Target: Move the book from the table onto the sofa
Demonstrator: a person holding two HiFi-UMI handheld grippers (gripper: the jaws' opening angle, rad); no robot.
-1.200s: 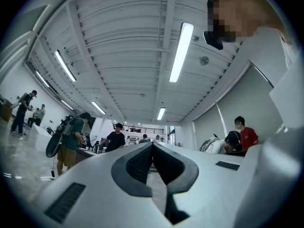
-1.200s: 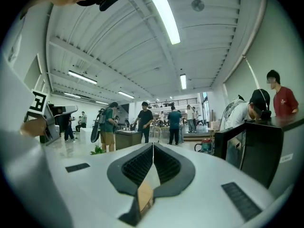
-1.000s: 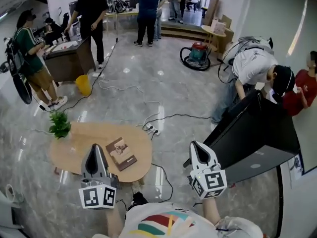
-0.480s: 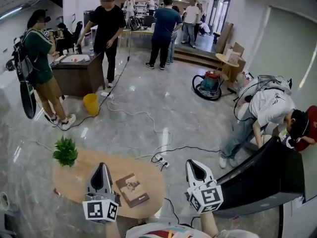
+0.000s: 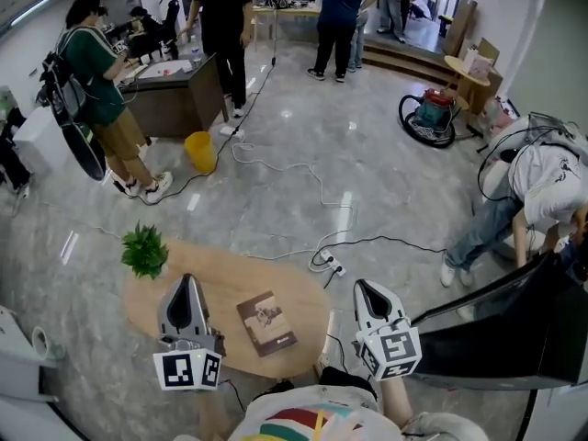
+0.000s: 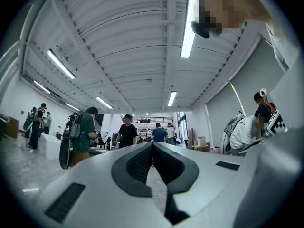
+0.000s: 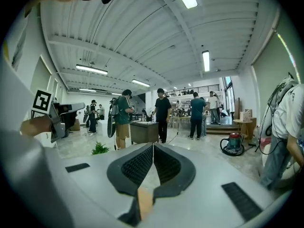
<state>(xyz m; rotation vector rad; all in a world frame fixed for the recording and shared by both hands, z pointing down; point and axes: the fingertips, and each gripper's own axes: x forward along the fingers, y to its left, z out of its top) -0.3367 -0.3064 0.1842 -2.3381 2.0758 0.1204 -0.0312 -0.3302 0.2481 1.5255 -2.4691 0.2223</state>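
Wooden and pale, the low surface point(image 5: 230, 269) was seen just in front of the person, and the book point(image 5: 267, 323) was lying flat on it, near the middle, with its brown cover up. It was touched by no gripper. The left gripper point(image 5: 187, 285) was held over the left part of the surface, just beside the book but apart from it. Its jaws were closed together, and nothing was found between them in the left gripper view. The right gripper point(image 5: 367, 292) was held beyond the right edge of the surface, over the floor, between the book and a dark piece of furniture that was taken to be the sofa point(image 5: 514, 333). Its jaws were also pressed together, with nothing caught between them. A small green plant point(image 5: 145, 250) was standing at the far left edge of the surface, well apart from the book.

The task was judged to be only at its beginning. The book was not yet grasped, not yet lifted and not yet carried. Nearly everything was left to be done. A gripper had to be opened, brought around an edge of the book and closed on it. Then the book had to be raised, taken to the right and laid on the sofa. Since the book was lying flat, some difficulty in catching an edge was expected.
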